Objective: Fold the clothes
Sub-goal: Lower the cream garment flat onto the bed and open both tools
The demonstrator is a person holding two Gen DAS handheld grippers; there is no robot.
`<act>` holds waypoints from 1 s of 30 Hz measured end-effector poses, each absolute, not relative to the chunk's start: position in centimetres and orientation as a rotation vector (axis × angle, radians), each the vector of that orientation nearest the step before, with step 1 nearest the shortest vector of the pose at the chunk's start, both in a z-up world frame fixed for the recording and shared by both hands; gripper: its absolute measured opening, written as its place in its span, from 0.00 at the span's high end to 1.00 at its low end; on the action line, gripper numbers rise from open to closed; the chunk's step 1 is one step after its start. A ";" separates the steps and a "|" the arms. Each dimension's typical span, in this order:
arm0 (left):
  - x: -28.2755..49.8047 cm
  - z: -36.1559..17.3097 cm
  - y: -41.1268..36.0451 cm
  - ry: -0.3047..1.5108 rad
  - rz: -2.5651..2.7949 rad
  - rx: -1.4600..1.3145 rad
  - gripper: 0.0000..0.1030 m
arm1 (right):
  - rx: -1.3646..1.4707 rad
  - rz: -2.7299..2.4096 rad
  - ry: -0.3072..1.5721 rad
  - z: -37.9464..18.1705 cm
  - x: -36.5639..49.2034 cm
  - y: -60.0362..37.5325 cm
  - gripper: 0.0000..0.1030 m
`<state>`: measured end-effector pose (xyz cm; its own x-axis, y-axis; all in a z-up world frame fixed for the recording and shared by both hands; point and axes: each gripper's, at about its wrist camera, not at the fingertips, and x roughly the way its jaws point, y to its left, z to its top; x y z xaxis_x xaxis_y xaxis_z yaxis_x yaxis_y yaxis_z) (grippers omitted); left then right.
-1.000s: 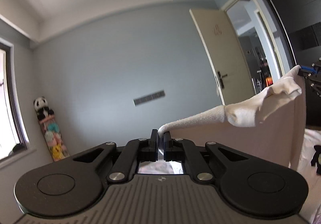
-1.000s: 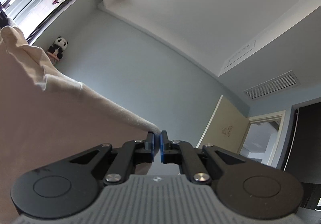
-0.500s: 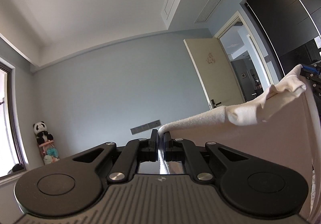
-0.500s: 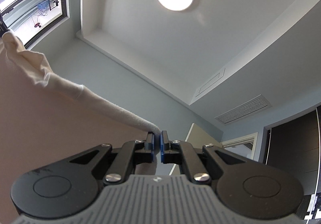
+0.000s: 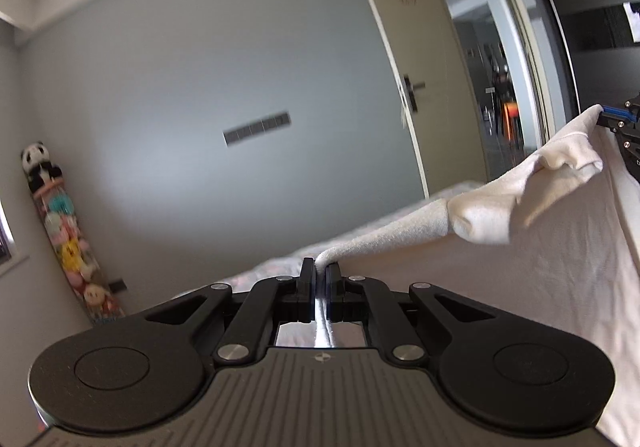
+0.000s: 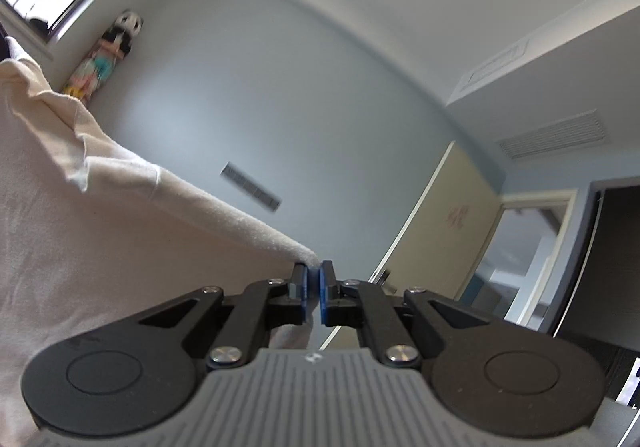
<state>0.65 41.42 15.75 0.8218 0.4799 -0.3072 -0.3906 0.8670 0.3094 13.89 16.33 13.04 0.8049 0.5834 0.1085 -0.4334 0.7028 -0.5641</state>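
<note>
Both grippers, the left gripper (image 5: 320, 271) tilted slightly downward and the right gripper (image 6: 313, 271) angled slightly upward, pinch opposite corners of a white garment (image 5: 500, 267), its top edge stretched between them above the bed (image 5: 400, 215), the wall (image 5: 200, 87) well apart.

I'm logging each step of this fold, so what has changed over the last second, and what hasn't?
Both views tilted up towards the ceiling lamp, then swung down again: the lamp is gone, and the left view now shows the bed beyond the cloth. Nothing was grasped or released. The left gripper and right gripper stay shut on the white garment, still stretched between them.
</note>
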 end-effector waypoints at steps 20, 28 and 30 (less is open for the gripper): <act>26.3 -9.1 57.6 0.894 0.477 0.173 0.97 | -0.729 0.679 0.260 -9.6 40.1 37.0 0.95; 29.7 -15.3 59.7 0.986 0.479 0.108 0.87 | -0.724 0.710 0.448 -16.2 44.3 40.3 0.94; 29.7 -16.0 60.0 1.000 0.485 0.090 0.83 | -0.711 0.710 0.483 -16.9 44.6 40.3 0.90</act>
